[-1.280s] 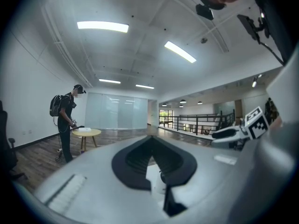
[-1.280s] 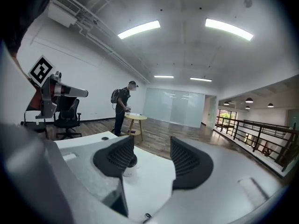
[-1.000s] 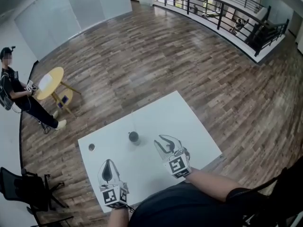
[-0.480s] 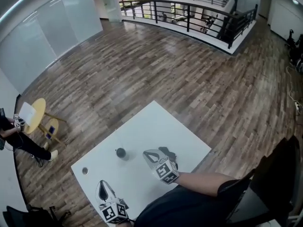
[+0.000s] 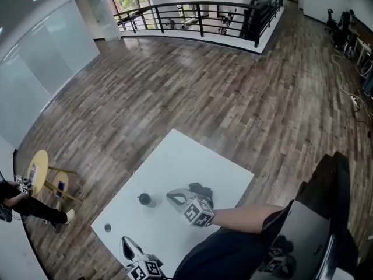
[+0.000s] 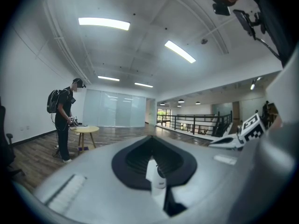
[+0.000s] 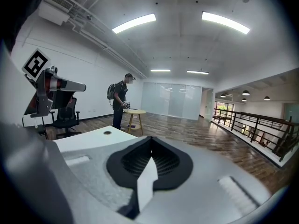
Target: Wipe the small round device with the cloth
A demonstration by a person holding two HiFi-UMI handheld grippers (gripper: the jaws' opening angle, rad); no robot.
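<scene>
The small round device (image 5: pixel 144 199) stands on the white table (image 5: pixel 192 156), left of centre. A dark crumpled cloth (image 5: pixel 201 189) lies on the table right behind my right gripper (image 5: pixel 172 197). That gripper points left toward the device, stops short of it, and is shut with nothing seen between its jaws (image 7: pixel 149 171). My left gripper (image 5: pixel 129 249) is at the table's near edge, tilted upward, and also shut and empty (image 6: pixel 156 176). In the left gripper view the right gripper (image 6: pixel 236 136) shows at the right; neither gripper view shows the device or the cloth.
A small flat disc (image 5: pixel 108 228) is set in the table near its left corner. A person (image 5: pixel 14 203) stands by a small yellow round table (image 5: pixel 38 171) at the far left. A dark chair back (image 5: pixel 326 209) is at the right. A railing (image 5: pixel 198 10) runs along the far floor edge.
My right gripper's jaws have gone from open to shut and it has moved left, closer to the device. The cloth now shows behind it. The head view has swung, shifting the table in frame.
</scene>
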